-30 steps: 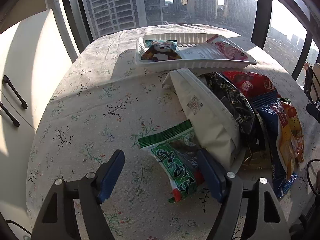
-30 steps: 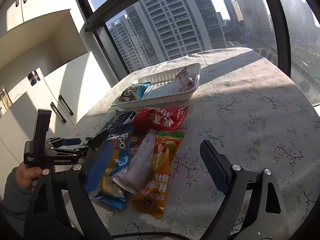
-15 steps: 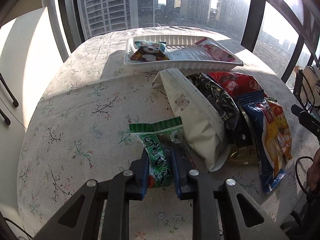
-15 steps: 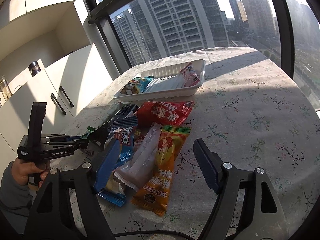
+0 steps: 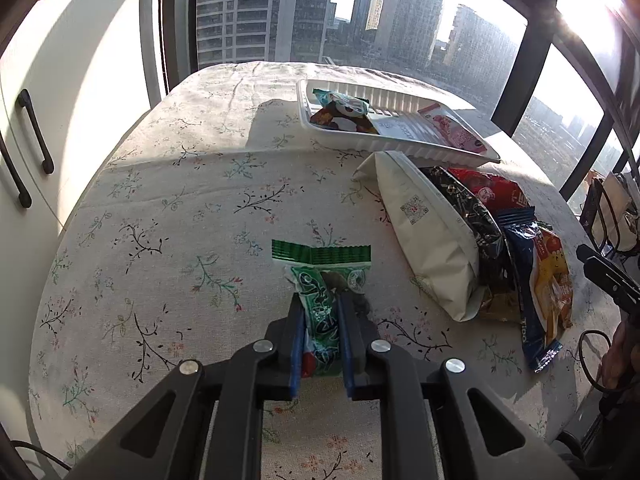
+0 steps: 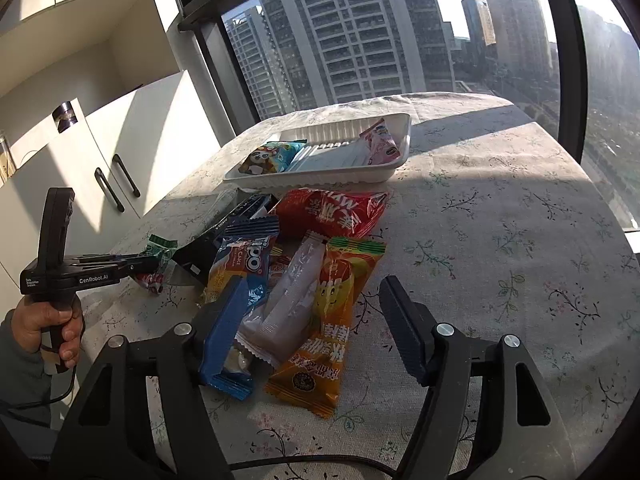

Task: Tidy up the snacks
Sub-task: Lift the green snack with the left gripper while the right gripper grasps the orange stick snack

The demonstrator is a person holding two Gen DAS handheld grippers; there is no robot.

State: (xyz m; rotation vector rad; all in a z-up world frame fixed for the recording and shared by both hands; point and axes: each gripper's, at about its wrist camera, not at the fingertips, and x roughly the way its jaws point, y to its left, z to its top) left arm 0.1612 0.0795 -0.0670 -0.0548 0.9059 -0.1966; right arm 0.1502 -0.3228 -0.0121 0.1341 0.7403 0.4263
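While the left tongs [image 5: 320,312] pinch the green packet [image 5: 322,280], the right tongs [image 6: 312,320] gape over heaped snacks [image 6: 304,280].

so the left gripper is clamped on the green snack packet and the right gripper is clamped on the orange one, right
Not quite. The left gripper is clamped on the green snack packet, but the right wrist view shows the right gripper open, its jaws spread either side of the orange packet, gripping nothing.
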